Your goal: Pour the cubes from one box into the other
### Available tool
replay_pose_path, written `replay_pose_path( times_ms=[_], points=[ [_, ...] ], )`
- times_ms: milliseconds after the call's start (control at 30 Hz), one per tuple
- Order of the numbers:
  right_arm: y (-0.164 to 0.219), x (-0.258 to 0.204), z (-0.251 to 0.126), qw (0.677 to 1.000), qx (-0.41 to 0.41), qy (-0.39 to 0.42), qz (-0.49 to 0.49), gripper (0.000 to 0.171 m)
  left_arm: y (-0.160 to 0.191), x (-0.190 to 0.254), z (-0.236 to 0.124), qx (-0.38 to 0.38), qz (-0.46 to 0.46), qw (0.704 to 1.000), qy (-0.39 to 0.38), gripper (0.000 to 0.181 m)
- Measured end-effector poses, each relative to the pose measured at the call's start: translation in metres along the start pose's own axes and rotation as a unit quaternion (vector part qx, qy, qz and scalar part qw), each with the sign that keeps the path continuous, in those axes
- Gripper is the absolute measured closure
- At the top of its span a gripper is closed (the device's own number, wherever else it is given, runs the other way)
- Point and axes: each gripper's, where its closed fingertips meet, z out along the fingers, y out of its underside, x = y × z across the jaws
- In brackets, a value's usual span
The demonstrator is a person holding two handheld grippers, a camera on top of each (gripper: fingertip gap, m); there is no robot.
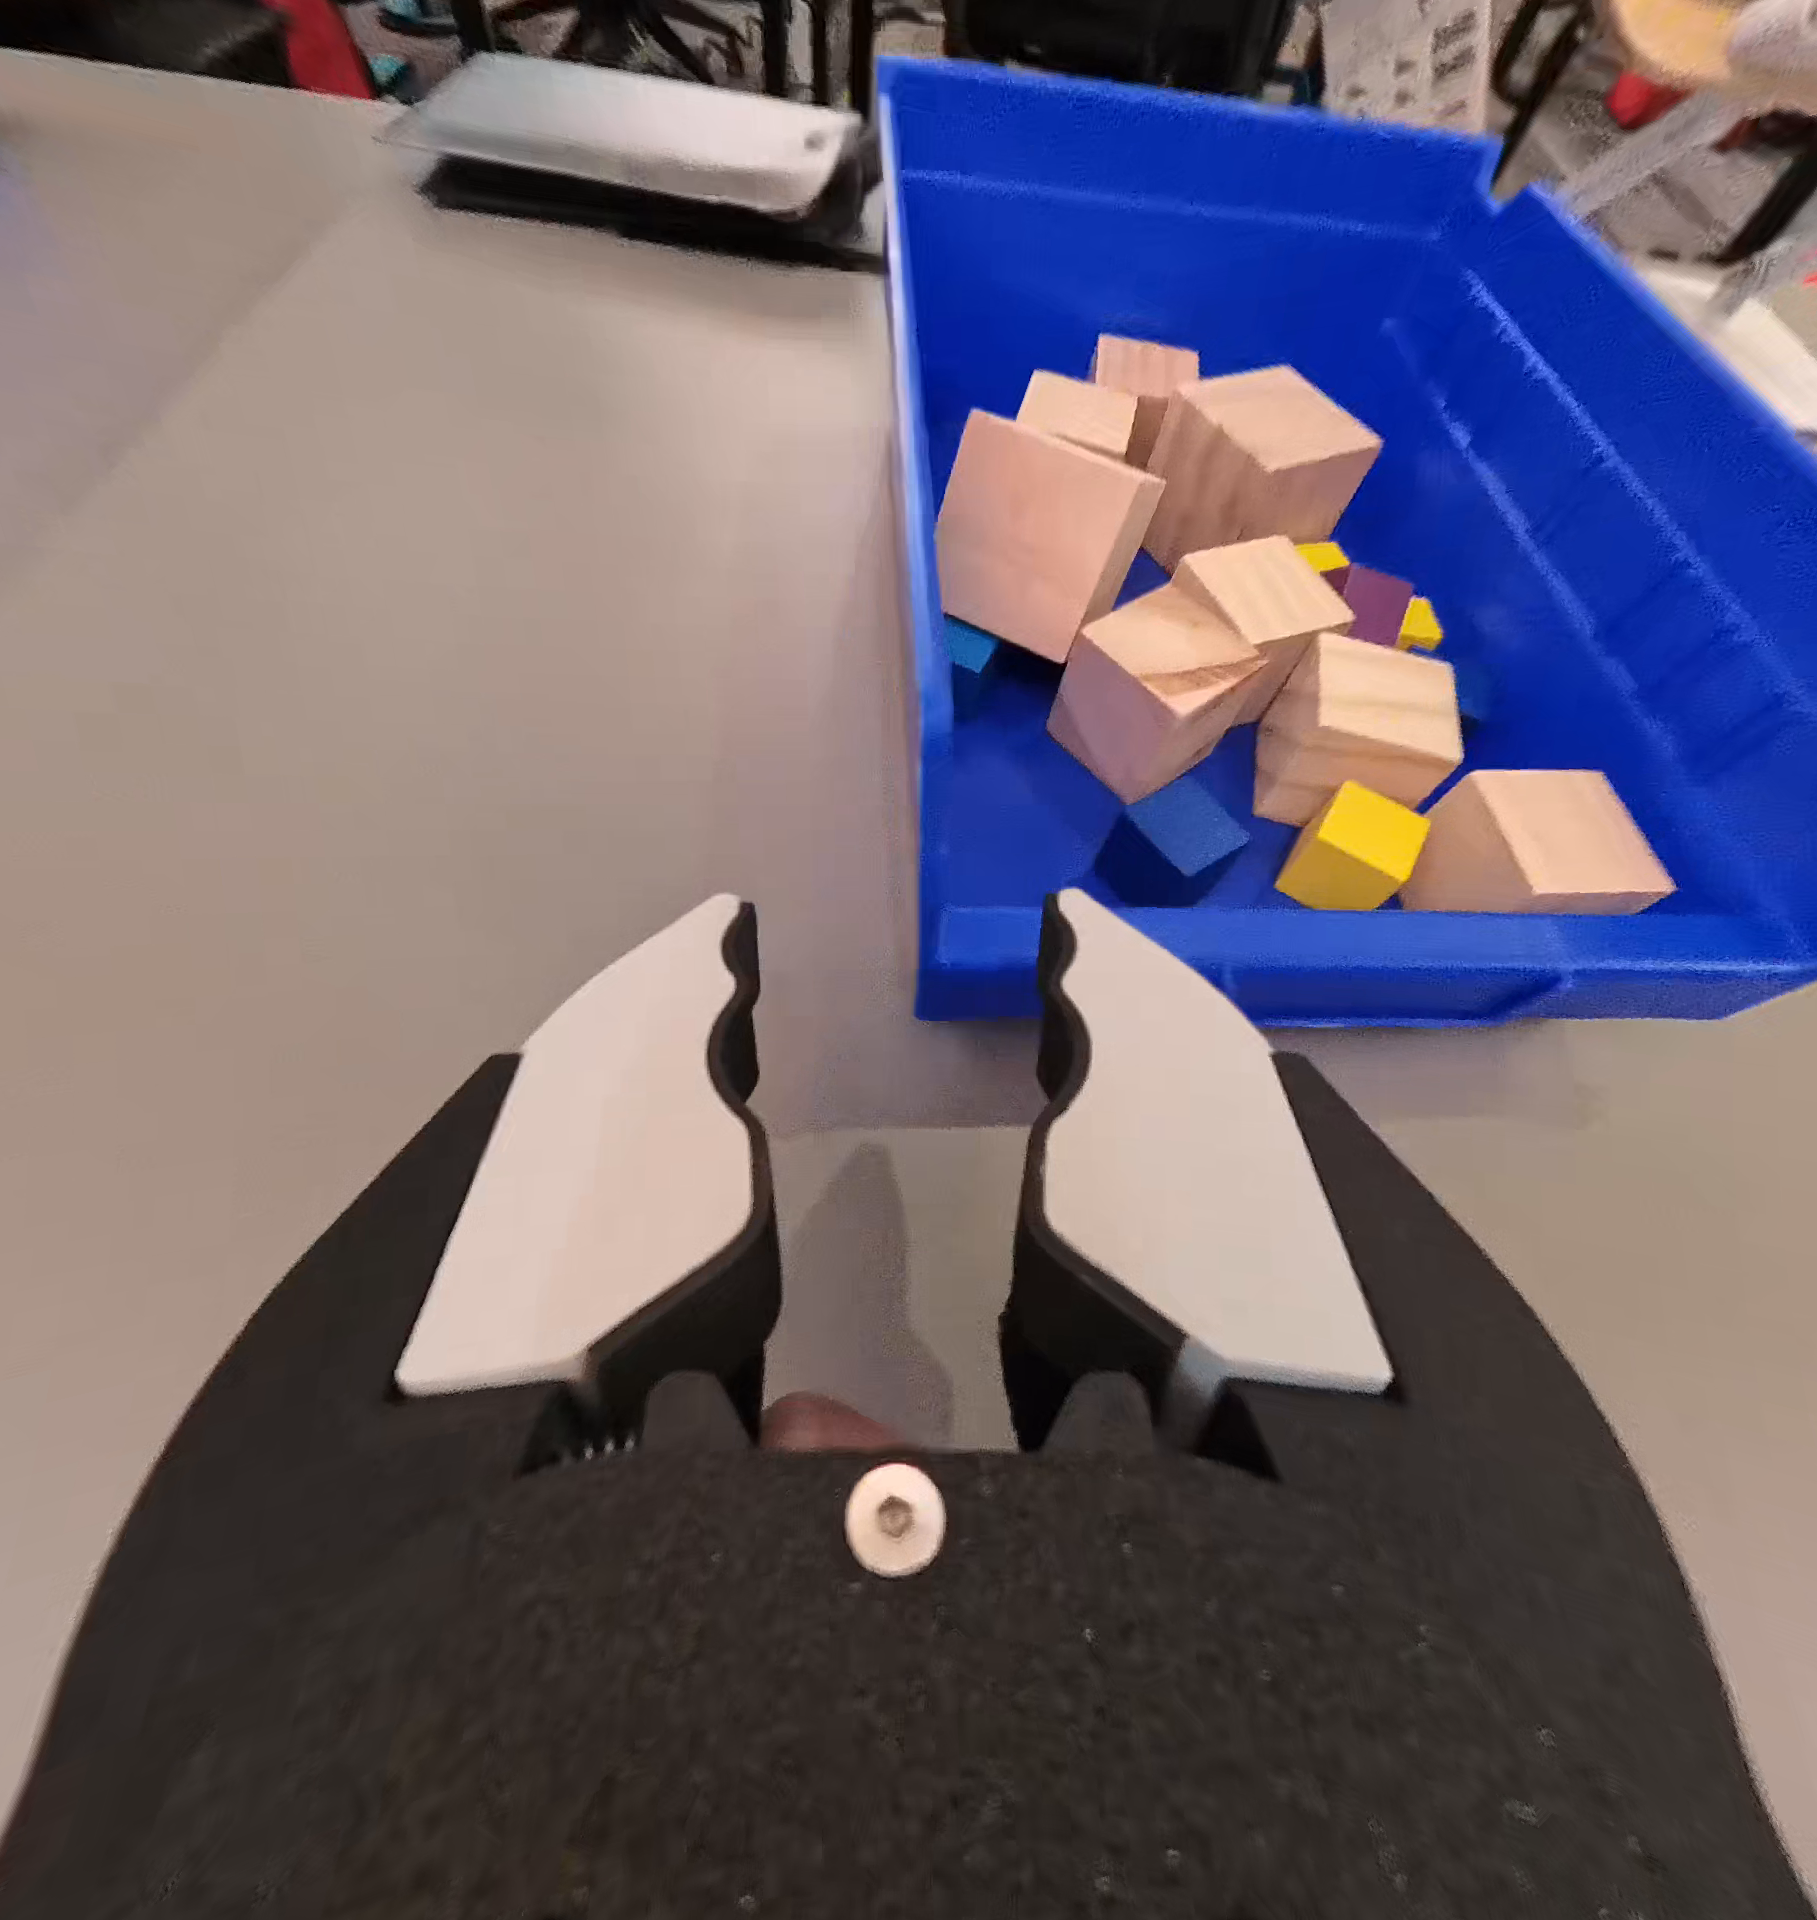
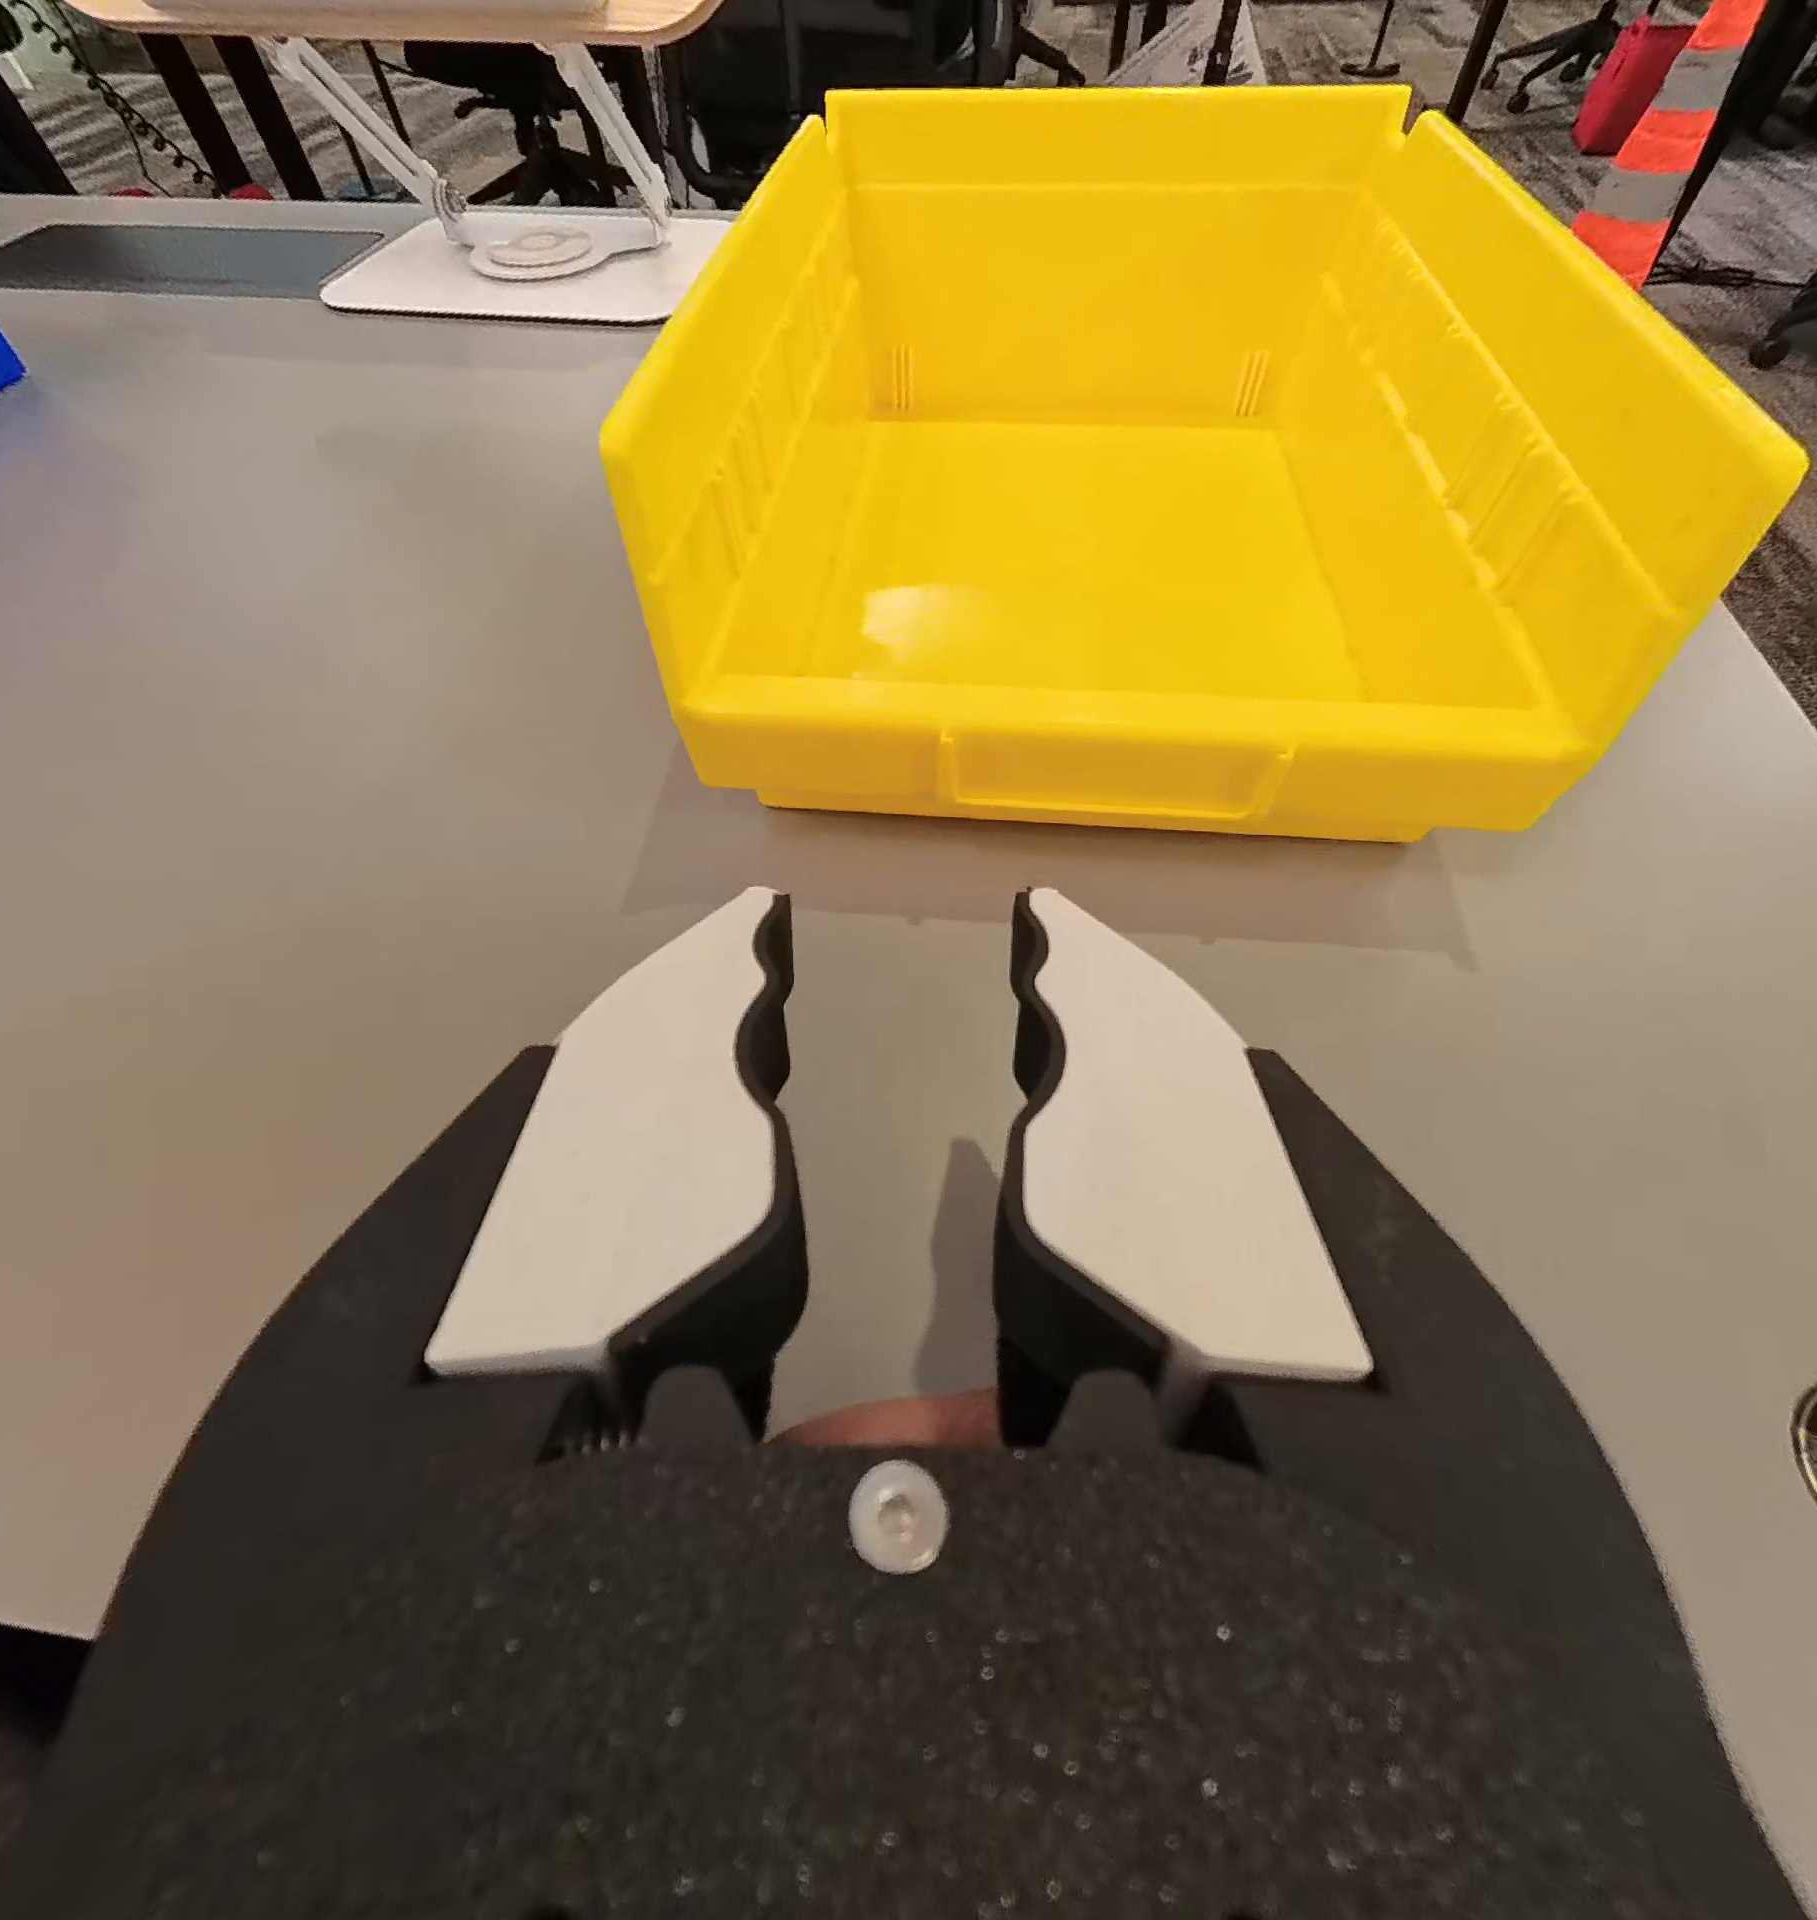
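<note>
Cubes (image 1: pixel 1247 623) sat in our blue box (image 1: pixel 1662 582), yellow box (image 2: pixel 1143 769) bare, and we had both the left gripper (image 1: pixel 896 914) and right gripper (image 2: pixel 902 904) spread apart, holding nothing.

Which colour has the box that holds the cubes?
Blue. The box with the cubes shows best in the left wrist view.

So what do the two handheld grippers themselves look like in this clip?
They look identical. The left gripper and right gripper each have a broad black, grainy-textured body, two light grey wedge-shaped fingers lined inside with wavy black pads, and one white hex-socket screw centred on the body. No cables, sleeves or markings show.
</note>
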Motion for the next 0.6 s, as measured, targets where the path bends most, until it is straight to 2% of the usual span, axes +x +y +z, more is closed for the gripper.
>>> replay_pose_path(
  times_ms=[133, 200, 267, 300, 400, 467, 600],
  points=[
    [0.000, -0.001, 0.002, 1.000, -0.005, 0.002, 0.001, 0.132, -0.002, -0.007, 0.024, 0.016, 0.039, 0.999, -0.017, 0.137],
    [-0.001, -0.004, 0.003, 1.000, -0.004, 0.005, -0.011, 0.132, -0.010, -0.003, 0.028, 0.038, 0.039, 0.998, -0.013, 0.150],
    [-0.005, -0.013, 0.005, 1.000, 0.002, 0.007, -0.027, 0.132, -0.013, 0.004, 0.032, 0.040, 0.051, 0.998, 0.001, 0.175],
    [-0.011, -0.023, 0.006, 1.000, 0.009, -0.004, -0.026, 0.132, -0.013, 0.004, 0.034, 0.037, 0.053, 0.998, -0.004, 0.178],
    [-0.035, -0.073, 0.021, 0.996, 0.014, -0.066, -0.060, 0.131, -0.013, 0.004, 0.034, 0.038, 0.023, 0.999, -0.008, 0.179],
    [-0.045, -0.118, 0.041, 0.989, -0.020, -0.116, -0.090, 0.128, -0.012, 0.007, 0.033, 0.038, 0.018, 0.999, -0.021, 0.179],
    [-0.085, -0.240, 0.077, 0.968, -0.029, -0.245, -0.035, 0.128, -0.008, 0.022, 0.028, 0.040, 0.029, 0.998, -0.044, 0.179]
  ],
)
